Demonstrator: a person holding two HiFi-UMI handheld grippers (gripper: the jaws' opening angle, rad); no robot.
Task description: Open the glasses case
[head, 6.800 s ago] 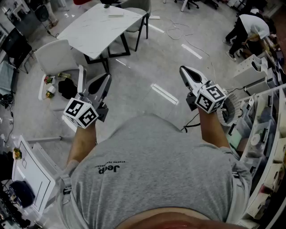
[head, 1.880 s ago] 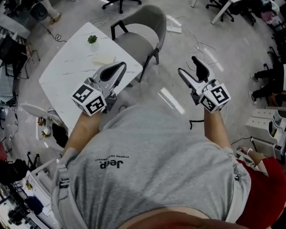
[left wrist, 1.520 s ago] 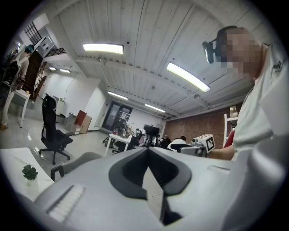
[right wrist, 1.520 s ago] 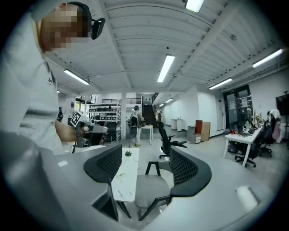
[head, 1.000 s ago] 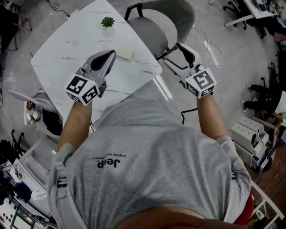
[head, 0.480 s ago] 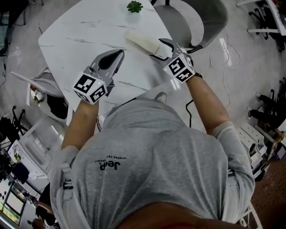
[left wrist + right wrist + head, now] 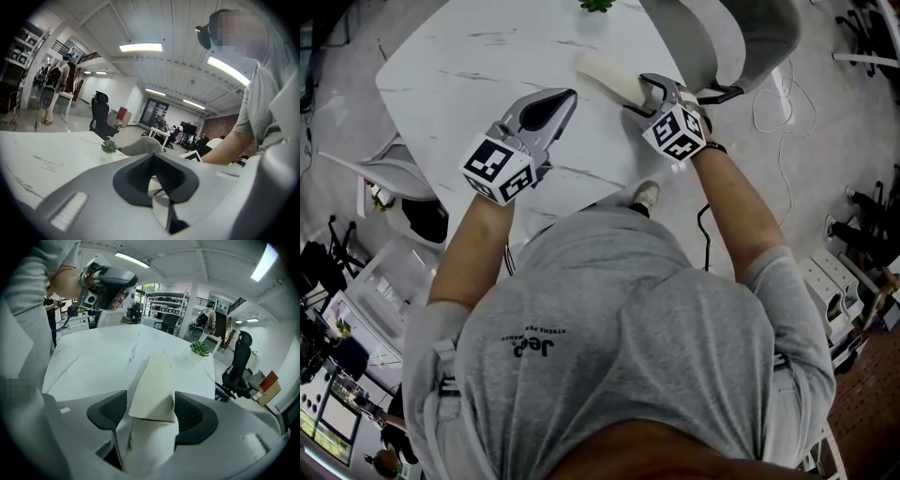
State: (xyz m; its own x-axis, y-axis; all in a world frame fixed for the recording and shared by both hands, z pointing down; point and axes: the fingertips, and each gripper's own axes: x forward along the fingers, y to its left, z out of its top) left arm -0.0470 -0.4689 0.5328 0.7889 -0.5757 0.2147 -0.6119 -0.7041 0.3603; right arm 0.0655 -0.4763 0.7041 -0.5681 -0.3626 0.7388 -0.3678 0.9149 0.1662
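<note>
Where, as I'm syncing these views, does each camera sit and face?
Head view: on the person's head, looking down at the table, the cream glasses case, left claw, right claw; forearms and grey shirt show.
Left gripper view: on the left claw, looking along its closed jaws across the table to a small plant; the person's arm shows at right.
Right gripper view: on the right claw, looking along the case between its open jaws; the left claw shows upper left.
Shared: the plant, in both gripper views.

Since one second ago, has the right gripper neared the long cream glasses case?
Yes: from beside the white table, the right gripper moved in around the glasses case.
</note>
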